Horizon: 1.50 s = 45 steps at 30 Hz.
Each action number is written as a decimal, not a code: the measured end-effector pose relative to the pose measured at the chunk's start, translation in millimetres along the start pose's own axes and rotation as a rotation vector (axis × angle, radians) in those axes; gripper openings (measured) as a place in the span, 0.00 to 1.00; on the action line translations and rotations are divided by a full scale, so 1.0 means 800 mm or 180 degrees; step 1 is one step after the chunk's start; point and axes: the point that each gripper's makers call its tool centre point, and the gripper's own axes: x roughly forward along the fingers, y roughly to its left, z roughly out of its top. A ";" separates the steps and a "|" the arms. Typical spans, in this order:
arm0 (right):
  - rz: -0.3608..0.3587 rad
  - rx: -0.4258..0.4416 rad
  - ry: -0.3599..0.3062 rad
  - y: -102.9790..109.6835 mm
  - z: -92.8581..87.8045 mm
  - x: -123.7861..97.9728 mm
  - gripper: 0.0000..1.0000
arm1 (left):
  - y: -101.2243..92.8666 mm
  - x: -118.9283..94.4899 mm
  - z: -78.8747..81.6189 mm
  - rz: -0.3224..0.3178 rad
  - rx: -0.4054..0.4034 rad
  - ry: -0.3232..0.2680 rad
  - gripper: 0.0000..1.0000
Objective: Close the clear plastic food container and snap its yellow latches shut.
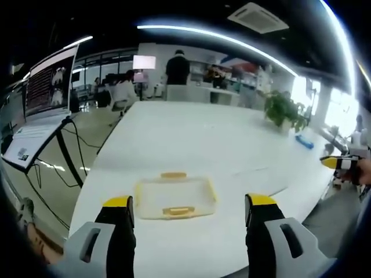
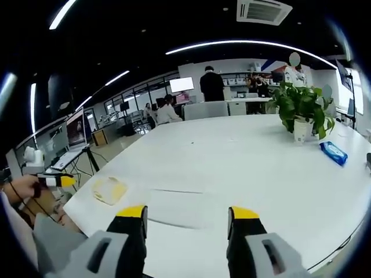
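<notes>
The left gripper is hovering with jaws spread wide, grasping nothing — the clear container with yellow latches is lying between them at twelve o'clock on the white table. The right gripper is also gaping — container at ten o'clock.

Container too small in right gripper view to tell lid or latches. Other gripper cut off at left gripper view's edge. Laptop screen blurred, unreadable.
</notes>
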 end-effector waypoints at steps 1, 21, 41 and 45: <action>0.0004 0.0002 0.0014 0.001 -0.001 0.001 0.54 | 0.001 0.001 0.000 0.0000 -0.0002 0.0002 0.77; 0.0187 0.0001 0.0039 0.038 0.011 0.045 0.54 | 0.022 0.021 0.000 -0.0017 -0.0002 0.0098 0.76; 0.0575 0.0005 0.0046 0.109 0.031 0.107 0.50 | 0.047 0.049 0.002 -0.0067 -0.0005 0.0147 0.74; 0.0650 0.0007 0.0072 0.124 0.029 0.116 0.48 | 0.058 0.054 0.009 -0.0048 -0.0073 0.0050 0.72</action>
